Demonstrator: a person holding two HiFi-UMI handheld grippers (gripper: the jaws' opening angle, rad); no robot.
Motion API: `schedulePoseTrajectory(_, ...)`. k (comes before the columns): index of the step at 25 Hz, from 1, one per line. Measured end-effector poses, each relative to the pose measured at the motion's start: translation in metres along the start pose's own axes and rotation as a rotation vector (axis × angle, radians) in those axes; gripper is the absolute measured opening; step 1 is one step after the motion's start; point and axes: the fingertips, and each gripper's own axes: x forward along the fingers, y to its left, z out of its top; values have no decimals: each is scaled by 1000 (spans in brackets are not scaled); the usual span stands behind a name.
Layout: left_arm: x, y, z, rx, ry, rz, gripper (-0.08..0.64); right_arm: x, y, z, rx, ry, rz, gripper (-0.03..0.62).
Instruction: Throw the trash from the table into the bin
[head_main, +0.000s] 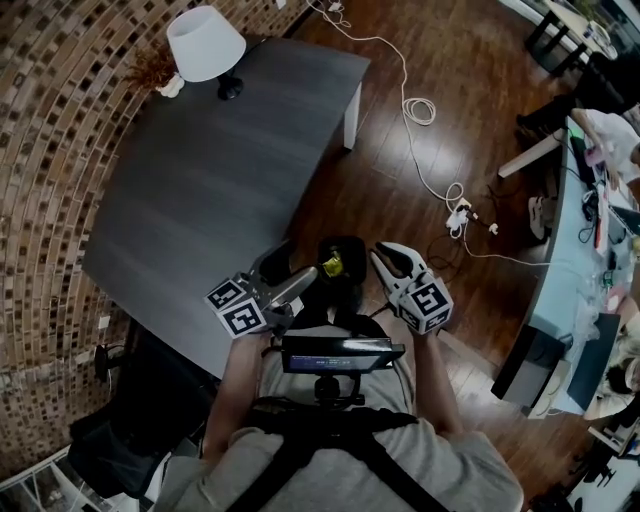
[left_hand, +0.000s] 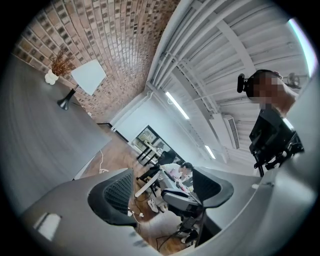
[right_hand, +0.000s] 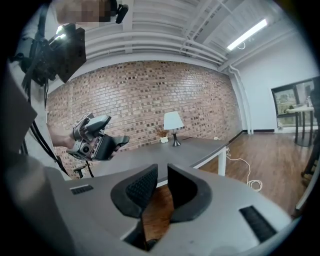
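- The wood floor (head_main: 400, 170) fills the middle and the right. A brick wall (head_main: 50, 150) runs down the left.
- The grey table (head_main: 220, 170) stands on the left, by the wall.
- A long pale desk (head_main: 570, 250) with lots of small stuff on it stands far off on the right.
- The person (head_main: 340, 460) is at the near edge and holds one gripper in each hand.
- The black bin (head_main: 348, 245) sits on the floor by the near right corner of the table. It is right between the two grippers.
- The left gripper (left_hand: 162, 187) is held out over the near edge of the table, just left of the bin. Its fingers are wide apart, and there is nothing between them.
- The right gripper (right_hand: 161, 172) is just right of the bin and tips down a little. Its fingers are almost together, with only a thin gap. They hold nothing.
- A lamp (head_main: 205, 45) with a white shade stands at the far end of the table.
- A white cable (head_main: 420, 110) snakes over the floor on the right of the table.
- A small white vase (head_main: 170, 85) with dry twigs stands just left of the lamp.
- The trash (head_main: 332, 265) is a small yellow thing. It shows inside the bin.
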Motion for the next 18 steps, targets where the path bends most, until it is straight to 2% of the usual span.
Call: schedulePoseTrajectory(18, -2, -15, -14, 23, 14, 43, 360, -3, 6, -13, -3, 4, 60, 60)
